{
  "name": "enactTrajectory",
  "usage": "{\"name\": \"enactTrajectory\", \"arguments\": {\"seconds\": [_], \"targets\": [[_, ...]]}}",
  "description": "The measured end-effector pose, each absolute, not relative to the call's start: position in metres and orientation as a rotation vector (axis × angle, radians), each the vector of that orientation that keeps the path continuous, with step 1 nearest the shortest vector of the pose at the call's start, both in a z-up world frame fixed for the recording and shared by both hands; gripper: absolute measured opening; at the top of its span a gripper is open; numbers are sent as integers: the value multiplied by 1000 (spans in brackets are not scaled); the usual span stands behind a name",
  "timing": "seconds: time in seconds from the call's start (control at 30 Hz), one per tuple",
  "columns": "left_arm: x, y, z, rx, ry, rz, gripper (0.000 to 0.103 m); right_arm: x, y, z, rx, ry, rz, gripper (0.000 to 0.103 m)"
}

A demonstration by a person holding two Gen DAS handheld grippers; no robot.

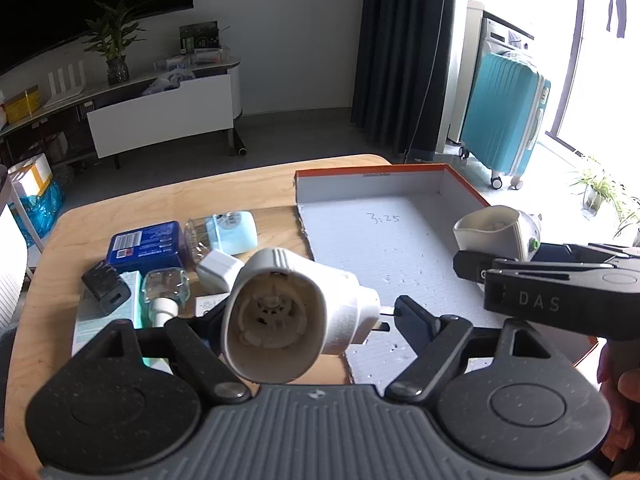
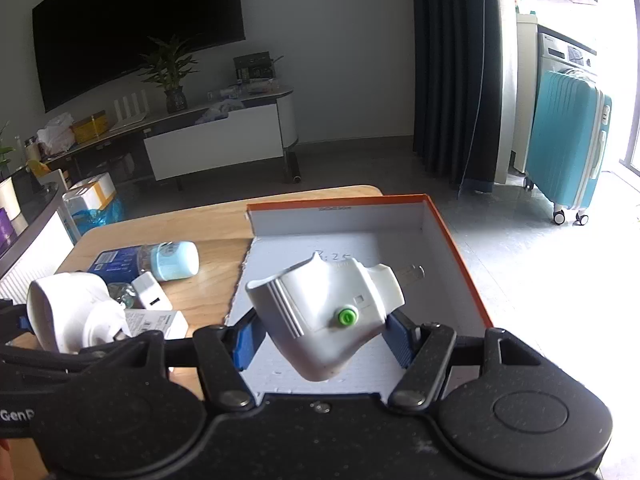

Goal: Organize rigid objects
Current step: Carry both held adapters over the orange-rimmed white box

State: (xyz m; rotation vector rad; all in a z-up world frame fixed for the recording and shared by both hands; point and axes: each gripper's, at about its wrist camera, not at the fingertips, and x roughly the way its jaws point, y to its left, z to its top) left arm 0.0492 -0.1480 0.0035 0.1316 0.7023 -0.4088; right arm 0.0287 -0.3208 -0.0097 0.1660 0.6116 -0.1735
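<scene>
Left gripper [image 1: 308,312] clamping white plug-in device [image 1: 280,316], right gripper [image 2: 320,328] clamping green-buttoned plug-in device [image 2: 324,312], both above orange-rimmed box [image 2: 452,240]

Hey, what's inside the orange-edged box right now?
The box shows only a bare white floor with handwritten digits. The white plug-in device in the right gripper covers part of the floor, so that patch is hidden.

- White plug-in device [image 1: 280,316], hollow end toward camera, prongs pointing at box, held above table edge.
- Second white plug-in device [image 2: 328,316] with green button, tilted, over orange-rimmed box [image 2: 460,248], prongs pointing away.
</scene>
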Motion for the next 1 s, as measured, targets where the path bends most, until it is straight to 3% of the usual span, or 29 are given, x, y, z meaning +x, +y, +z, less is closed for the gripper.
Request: {"name": "enactTrajectory", "arguments": {"seconds": [1.0], "targets": [[71,-191,-5,153,710,-446,85,54,-358,-14,152,634,-193,77]]}}
